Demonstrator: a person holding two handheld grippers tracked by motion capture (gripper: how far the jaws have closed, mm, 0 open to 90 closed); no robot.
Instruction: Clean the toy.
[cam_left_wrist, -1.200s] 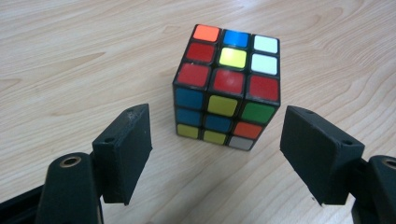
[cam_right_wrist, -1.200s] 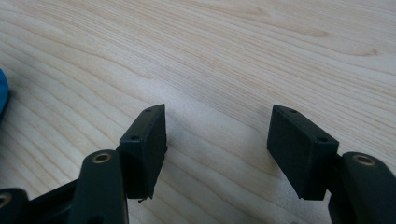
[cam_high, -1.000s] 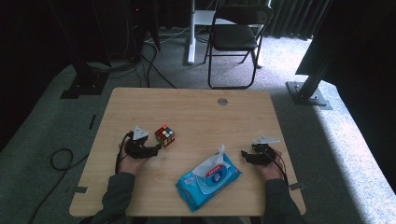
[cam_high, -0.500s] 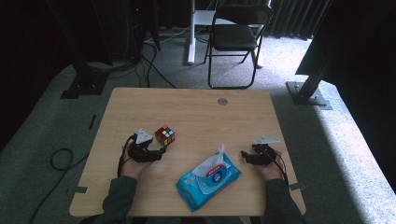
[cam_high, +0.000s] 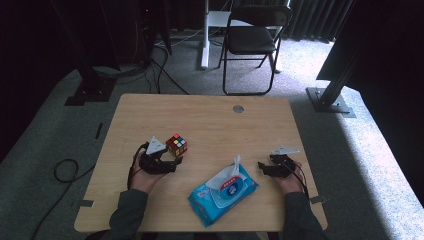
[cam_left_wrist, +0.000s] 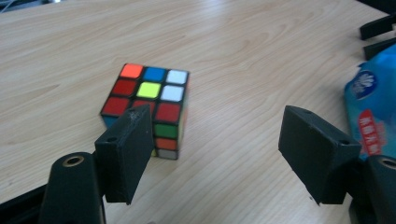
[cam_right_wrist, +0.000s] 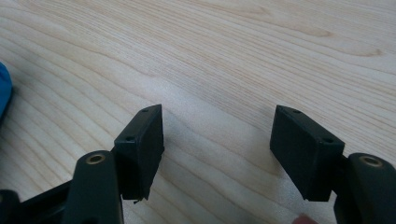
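A scrambled colour cube (cam_high: 176, 145) (cam_left_wrist: 149, 93) rests on the wooden table (cam_high: 210, 120), left of centre. My left gripper (cam_high: 176, 164) (cam_left_wrist: 217, 116) hovers just in front of the cube and slightly to its right, jaws wide open with nothing between them. In the left gripper view its left fingertip overlaps the cube's near corner. A blue pack of wet wipes (cam_high: 225, 192) (cam_left_wrist: 373, 107) (cam_right_wrist: 3, 93) lies at the front centre with a white wipe sticking up. My right gripper (cam_high: 261, 169) (cam_right_wrist: 218, 114) is low over bare wood to the right of the pack, open and empty.
A small round grommet (cam_high: 238, 108) sits near the table's far edge. Beyond the table stand a black folding chair (cam_high: 250, 40) and dark stand bases, with cables on the carpet. The right gripper's fingers (cam_left_wrist: 376, 32) show at the top right of the left gripper view.
My left gripper has shifted a little to the right, closer to the cube. The right gripper, the cube and the wipes pack have stayed put.
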